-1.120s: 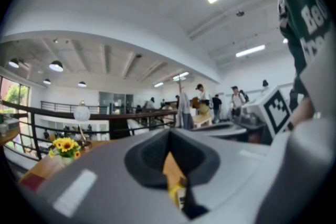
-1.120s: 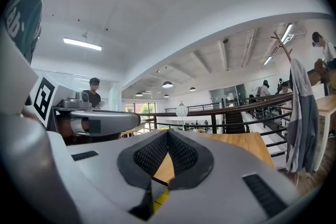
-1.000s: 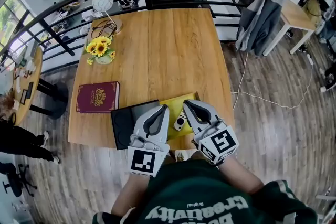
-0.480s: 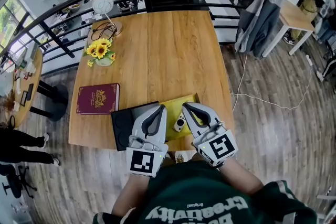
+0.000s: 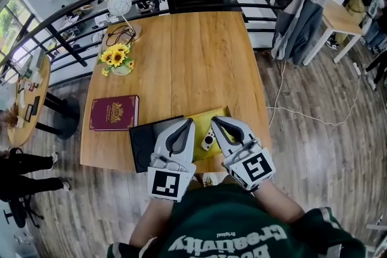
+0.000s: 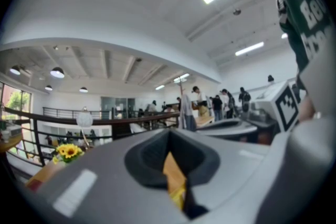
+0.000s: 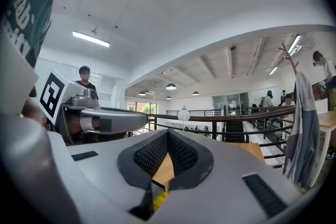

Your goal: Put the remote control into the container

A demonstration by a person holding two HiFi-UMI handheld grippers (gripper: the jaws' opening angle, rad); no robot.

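The wooden table (image 5: 199, 57) in front of you carried a black tray (image 5: 142, 141) and a yellow tray (image 5: 204, 117) side by side at its near edge. You held the left gripper (image 5: 188, 123) and right gripper (image 5: 216, 121) over them, each with its jaws pressed together on nothing. The white remote control (image 5: 207, 141) lay on the yellow tray between the two grippers.

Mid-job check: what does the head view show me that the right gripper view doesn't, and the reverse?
Head view only: the remote control lying on the yellow container between the two grippers, plus the red book and the sunflowers. Right gripper view only: the right gripper's jaws meeting tip to tip with nothing between them, and a person standing behind. Both: the left gripper, the wooden table, the railing and the grey coat.
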